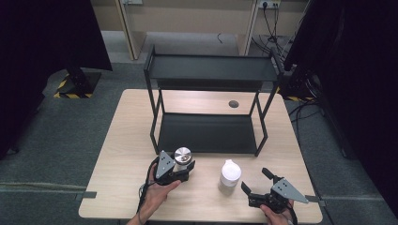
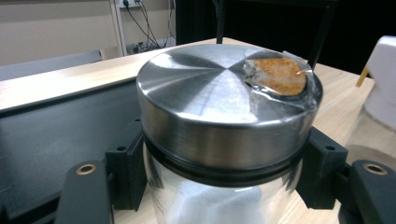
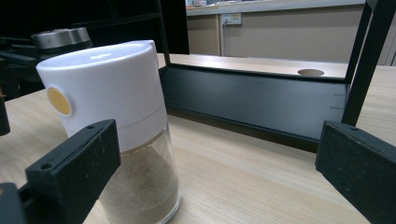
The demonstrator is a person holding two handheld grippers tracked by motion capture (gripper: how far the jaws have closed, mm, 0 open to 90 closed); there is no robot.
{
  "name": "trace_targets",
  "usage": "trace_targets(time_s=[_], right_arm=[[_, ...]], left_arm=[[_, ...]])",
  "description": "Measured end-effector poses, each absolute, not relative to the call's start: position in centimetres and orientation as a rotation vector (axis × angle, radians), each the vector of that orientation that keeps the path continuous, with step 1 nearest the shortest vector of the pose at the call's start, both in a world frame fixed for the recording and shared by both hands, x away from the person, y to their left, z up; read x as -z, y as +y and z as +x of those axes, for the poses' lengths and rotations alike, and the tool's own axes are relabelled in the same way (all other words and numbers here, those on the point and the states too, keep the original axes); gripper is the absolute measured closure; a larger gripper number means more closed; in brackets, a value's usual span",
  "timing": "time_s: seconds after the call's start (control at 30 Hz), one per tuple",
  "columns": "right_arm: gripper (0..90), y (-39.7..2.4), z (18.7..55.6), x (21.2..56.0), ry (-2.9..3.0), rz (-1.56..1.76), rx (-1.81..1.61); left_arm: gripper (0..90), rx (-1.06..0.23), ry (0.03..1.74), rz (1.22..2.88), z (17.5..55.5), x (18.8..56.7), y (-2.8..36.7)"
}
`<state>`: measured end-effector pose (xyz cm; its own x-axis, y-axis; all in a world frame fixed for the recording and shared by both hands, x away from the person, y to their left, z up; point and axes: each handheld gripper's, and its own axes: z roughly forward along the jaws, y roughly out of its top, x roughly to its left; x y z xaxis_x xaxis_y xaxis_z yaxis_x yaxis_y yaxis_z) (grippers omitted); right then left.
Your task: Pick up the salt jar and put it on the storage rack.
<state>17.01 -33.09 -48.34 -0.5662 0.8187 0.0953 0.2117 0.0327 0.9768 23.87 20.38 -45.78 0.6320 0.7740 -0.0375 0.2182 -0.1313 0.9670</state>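
The wooden bench [image 1: 117,154] carries a black two-tier metal rack [image 1: 209,108], which serves as the landmark here; a round cable hole [image 1: 233,104] sits in the bench top behind the rack's lower shelf. Both jars stand on the bench just in front of that lower shelf, probably staged there so they can be lifted onto the rack.

The white-capped shaker jar [image 1: 230,177] stands upright in front of the rack's right half, holding a tan powder in its clear lower part. The right tongs [image 1: 257,183] are spread wide and lie near it on its right, not touching; in the right gripper view the jar [image 3: 112,126] stands just inside one jaw, so this looks like an approach to a grasp.

The steel-lidded glass jar [image 1: 182,158] stands in front of the rack's left half, and the left tongs [image 1: 180,174] are closed around its body just below the lid, a low grip that would keep it upright when lifted.

On the steel lid [image 2: 219,107] a crumpled clear film covers an orange patch [image 2: 279,74]; no writing reads there. The white cap bears a round yellow dot [image 3: 59,101] and a faint embossed mark on top, too small to read.
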Motion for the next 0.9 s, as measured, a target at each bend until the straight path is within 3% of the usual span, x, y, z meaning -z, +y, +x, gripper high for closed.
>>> trace_targets(time_s=[0.9], right_arm=[[0.3, -33.2, 17.1, 48.4, 1.809, 1.046, -1.574]], left_arm=[[30.7, -0.535, 0.771, 1.700, 25.5, 39.8, 21.4]])
